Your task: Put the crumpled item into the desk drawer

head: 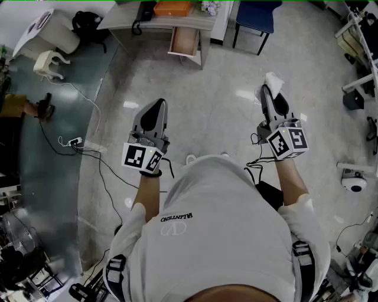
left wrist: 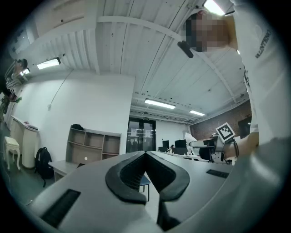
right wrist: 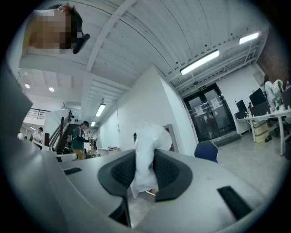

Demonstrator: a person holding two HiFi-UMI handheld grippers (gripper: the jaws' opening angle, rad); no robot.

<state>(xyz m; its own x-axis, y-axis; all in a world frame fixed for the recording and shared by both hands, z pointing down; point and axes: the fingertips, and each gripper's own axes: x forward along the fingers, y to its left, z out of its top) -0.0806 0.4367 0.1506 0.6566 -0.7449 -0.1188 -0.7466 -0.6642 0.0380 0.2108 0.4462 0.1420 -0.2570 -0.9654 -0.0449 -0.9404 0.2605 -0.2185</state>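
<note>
A crumpled white paper (right wrist: 148,157) is pinched between the pads of my right gripper (right wrist: 146,170); in the head view the crumpled paper (head: 273,81) sticks out past the tip of that right gripper (head: 270,94). My left gripper (head: 156,112) is held level with it at the left, jaws shut with nothing between them; the left gripper (left wrist: 146,159) shows the same in its own view. Far ahead stands the desk (head: 159,22) with its drawer (head: 184,41) pulled open.
A blue chair (head: 255,17) stands right of the desk and an orange tray (head: 172,8) lies on its top. Cables and a power strip (head: 74,142) trail over the floor at the left. A black backpack (head: 88,26) leans by the desk.
</note>
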